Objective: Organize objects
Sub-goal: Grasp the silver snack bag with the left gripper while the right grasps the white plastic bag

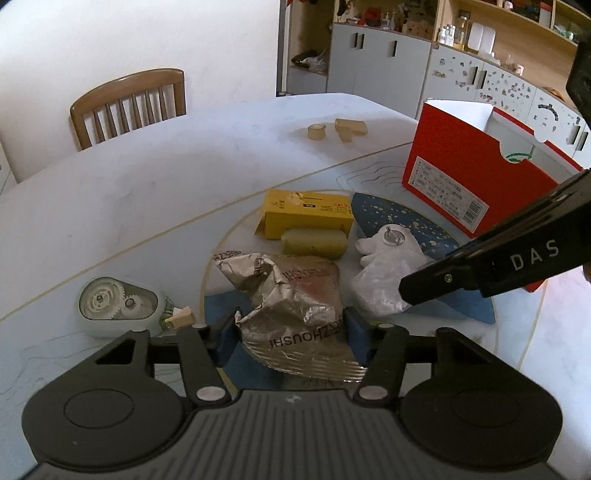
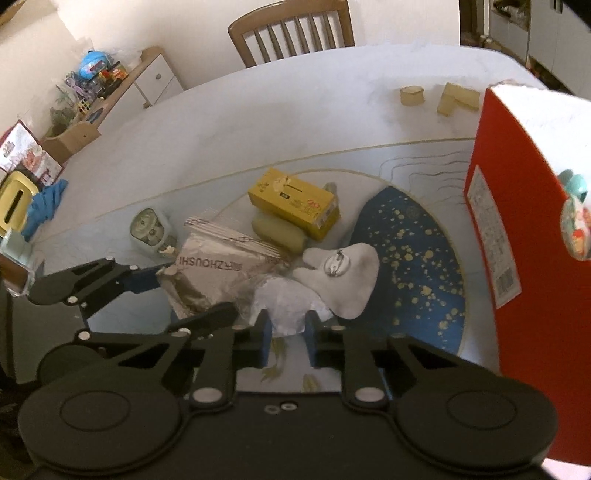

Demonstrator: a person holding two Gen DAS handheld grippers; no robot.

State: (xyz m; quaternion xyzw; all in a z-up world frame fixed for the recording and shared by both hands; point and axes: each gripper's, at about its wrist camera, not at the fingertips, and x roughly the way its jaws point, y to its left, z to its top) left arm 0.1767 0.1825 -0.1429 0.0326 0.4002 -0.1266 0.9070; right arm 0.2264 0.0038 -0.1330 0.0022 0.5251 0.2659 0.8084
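Clamped between left gripper (image 1: 291,328) jaws: one silver foil packet (image 1: 295,295), table centre. Right gripper (image 2: 286,336) apart, straddling one white bag (image 2: 284,306). At 2 o'clock, one red box (image 1: 476,177); at 12, one yellow carton (image 1: 306,214).

My left camera sits just behind my left hand-held gripper (image 1: 291,332), low over the worktop (image 1: 129,192), looking forward and down. The silver foil packet (image 1: 295,295) fills the centre, very close. The wooden chair (image 1: 129,103) is at eleven o'clock and the red box (image 1: 472,177) at two o'clock.

My right camera rides behind my right hand-held gripper (image 2: 286,332), also close above the worktop (image 2: 258,122) and tilted down. It faces the chair (image 2: 291,29) at twelve o'clock, with the red box (image 2: 517,221) near at three o'clock.

Both views share the foil packet (image 2: 214,269), the yellow carton (image 1: 306,218) (image 2: 295,201), the chair and the red box.
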